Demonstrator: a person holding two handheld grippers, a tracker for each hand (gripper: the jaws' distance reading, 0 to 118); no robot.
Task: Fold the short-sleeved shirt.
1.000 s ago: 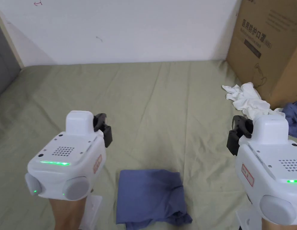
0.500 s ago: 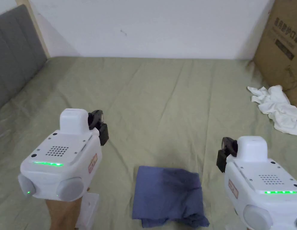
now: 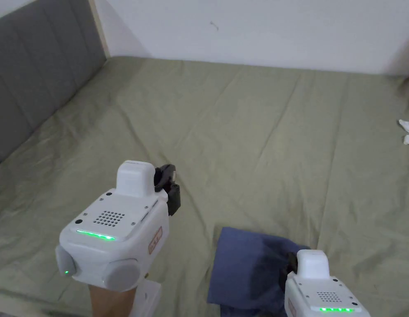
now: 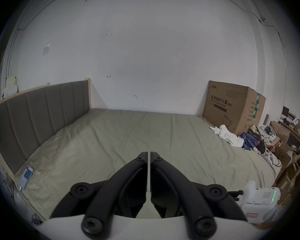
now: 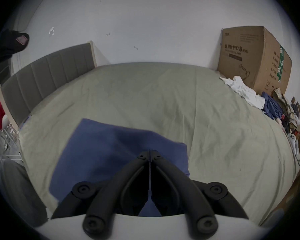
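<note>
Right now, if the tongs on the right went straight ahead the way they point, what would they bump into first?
Probably the folded blue shirt: the right tongs are closed and aimed slightly downward over it, with green bedsheet beyond. Depth is hard to judge.

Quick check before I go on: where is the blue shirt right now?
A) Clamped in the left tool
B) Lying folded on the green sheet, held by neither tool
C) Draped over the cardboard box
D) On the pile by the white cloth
B: the blue shirt lies folded flat on the green sheet, and both the left tool and right tool are shut with nothing in them.
</note>
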